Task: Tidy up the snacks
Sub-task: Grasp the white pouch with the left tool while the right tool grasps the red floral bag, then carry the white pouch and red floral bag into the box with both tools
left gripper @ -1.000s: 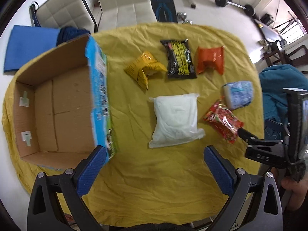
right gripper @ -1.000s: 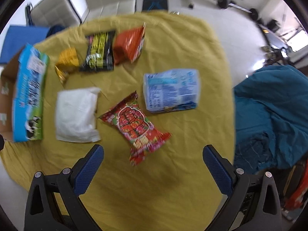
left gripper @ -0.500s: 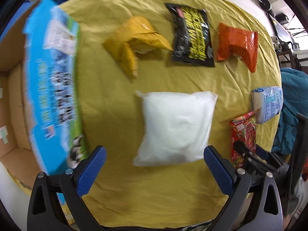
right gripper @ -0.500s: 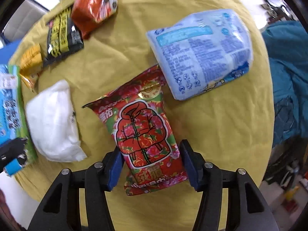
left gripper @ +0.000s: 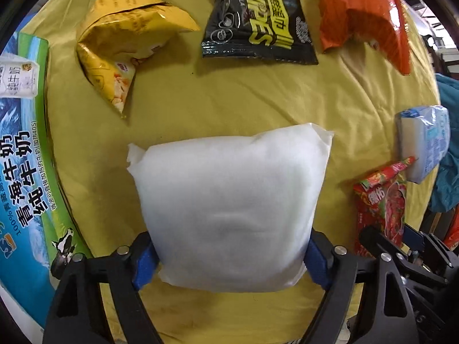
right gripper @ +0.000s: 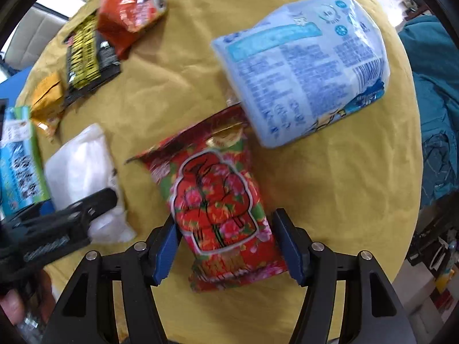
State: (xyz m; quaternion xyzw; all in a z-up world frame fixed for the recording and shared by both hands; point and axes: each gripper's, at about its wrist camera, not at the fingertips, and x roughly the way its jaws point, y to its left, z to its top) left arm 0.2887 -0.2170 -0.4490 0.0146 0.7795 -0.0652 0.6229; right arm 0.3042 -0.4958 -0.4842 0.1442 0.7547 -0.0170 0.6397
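A: Item one, left gripper (left gripper: 229, 261)?
B: Jaws clenched on the near end of the white pouch (left gripper: 229, 200), blue pads pressed into both sides. The pouch lies on the yellow-clothed counter (left gripper: 258, 91).

A: Right gripper (right gripper: 228, 245)?
B: Jaws straddle the near end of the red floral packet (right gripper: 218, 200). Left pad touches it; on the right the view is blurred, so I cannot tell if the grip is firm.

A: Remaining stock, placed from the white pouch?
B: Beyond it: yellow bag (left gripper: 126, 43), black wipes pack (left gripper: 258, 20), orange bag (left gripper: 364, 20). To its right: red floral packet, with the pale blue pack (right gripper: 304, 66) touching that packet's far corner. To its left: blue-and-green milk carton box (left gripper: 25, 172).
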